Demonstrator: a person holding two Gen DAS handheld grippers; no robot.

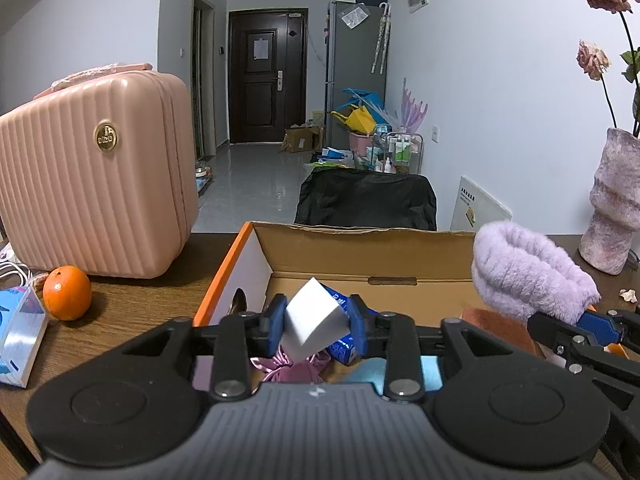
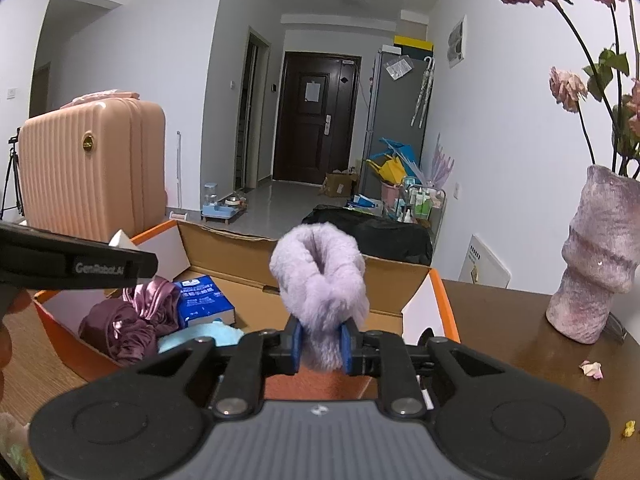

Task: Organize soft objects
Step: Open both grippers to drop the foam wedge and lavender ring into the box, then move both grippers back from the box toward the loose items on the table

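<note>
Fluffy lilac headband (image 2: 320, 280) pinched in right tool (image 2: 322, 344); left tool (image 1: 318, 326) grips smooth white sponge block (image 1: 314, 320).

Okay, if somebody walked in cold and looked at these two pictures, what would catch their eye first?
Probably the fluffy lilac band, pinched upright in the right gripper over the open cardboard box. Next, the white sponge block clamped in the left gripper above the same box, which already holds purple satin cloth and a blue packet. Off to the left on the table stands a big pink ribbed case with an orange in front of it.
</note>
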